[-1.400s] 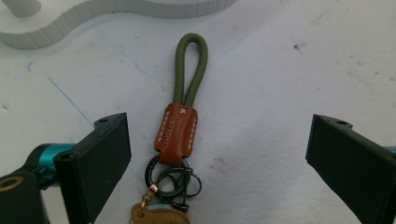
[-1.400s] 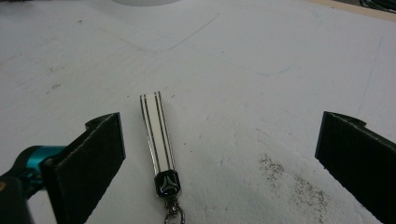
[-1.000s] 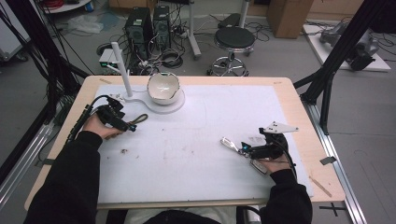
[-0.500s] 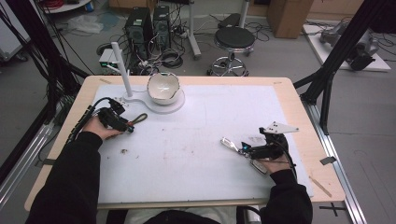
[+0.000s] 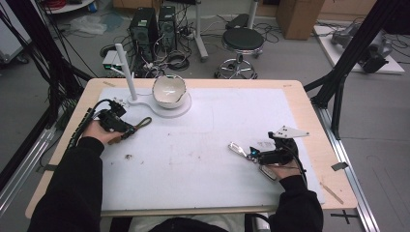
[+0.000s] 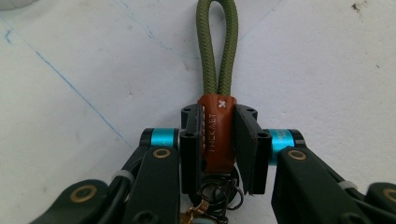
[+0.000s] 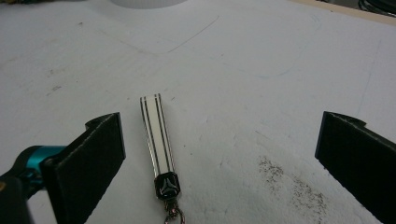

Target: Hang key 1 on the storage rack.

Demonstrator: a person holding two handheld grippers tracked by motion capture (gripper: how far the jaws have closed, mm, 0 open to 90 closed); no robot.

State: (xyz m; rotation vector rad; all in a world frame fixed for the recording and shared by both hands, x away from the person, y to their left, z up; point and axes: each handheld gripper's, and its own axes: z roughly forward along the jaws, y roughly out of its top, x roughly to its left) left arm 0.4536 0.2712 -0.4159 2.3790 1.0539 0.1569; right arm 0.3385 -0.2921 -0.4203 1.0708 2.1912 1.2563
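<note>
A keychain with an olive-green rope loop and a brown leather sleeve lies on the white mat at the left. My left gripper is shut on that sleeve, its jaws having just closed, with metal rings bunched behind them. In the high view the left gripper holds the rope loop, which points right. At the right, my right gripper stands wide open over a white striped strap keychain lying flat, closer to its left jaw and not touched. The high view shows that strap ahead of the right gripper.
A white bowl sits on a white round base with an upright post at the back left of the mat. Dark crumbs lie near the left forearm, and more specks under the right gripper. Wooden table rim runs around the mat.
The left gripper's jaws have closed onto the green-loop keychain's sleeve. Both hands have stayed where they were, and the right gripper is unchanged.
</note>
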